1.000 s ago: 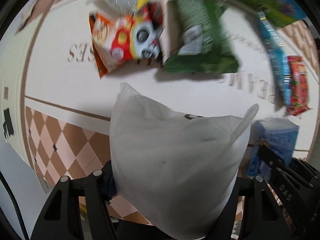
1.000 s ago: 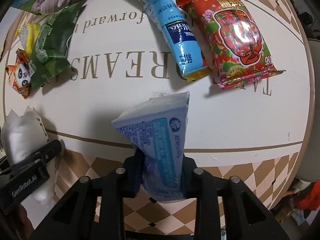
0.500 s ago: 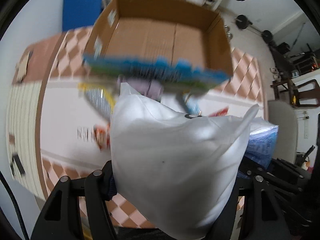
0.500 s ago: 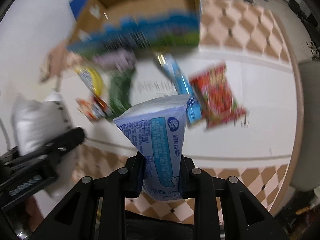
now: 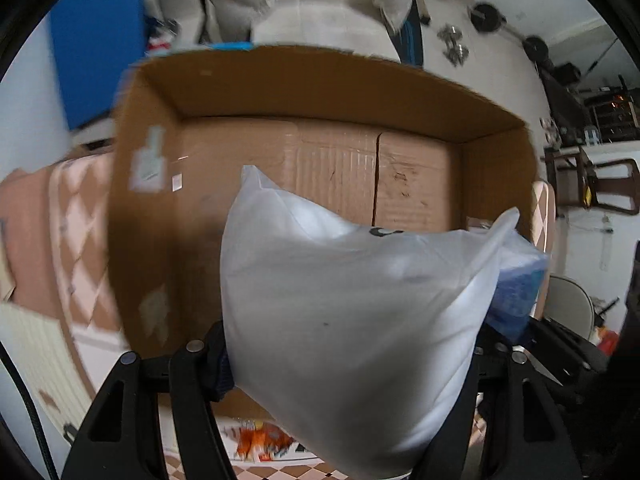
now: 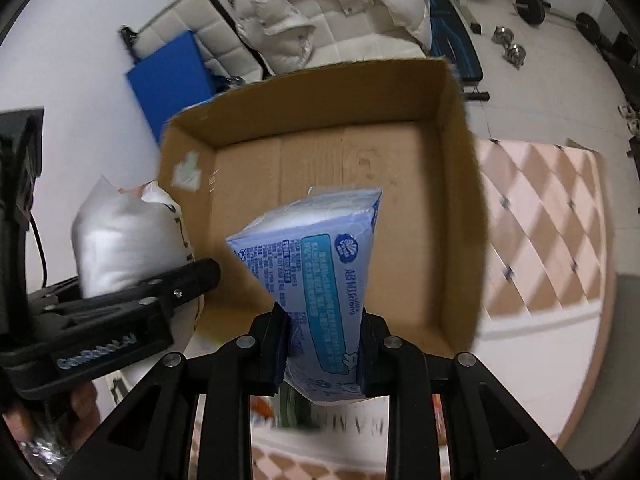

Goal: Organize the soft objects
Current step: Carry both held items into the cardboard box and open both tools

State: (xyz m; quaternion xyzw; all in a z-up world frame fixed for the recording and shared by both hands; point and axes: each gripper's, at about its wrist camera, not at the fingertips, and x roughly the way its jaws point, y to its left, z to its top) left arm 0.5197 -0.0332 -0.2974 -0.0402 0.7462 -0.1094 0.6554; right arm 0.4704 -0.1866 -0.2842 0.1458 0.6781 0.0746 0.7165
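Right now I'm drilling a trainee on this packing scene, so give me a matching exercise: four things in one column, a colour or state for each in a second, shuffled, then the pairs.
Things:
1. white bag
2. blue tissue pack
3. cardboard box
4. mat

States:
A. open-topped, bare floor showing inside
B. clamped in the right gripper
C. solid blue, lying beyond the box
D. clamped in the left gripper

Pairs: 1-D, 2-B, 3-A, 4-C
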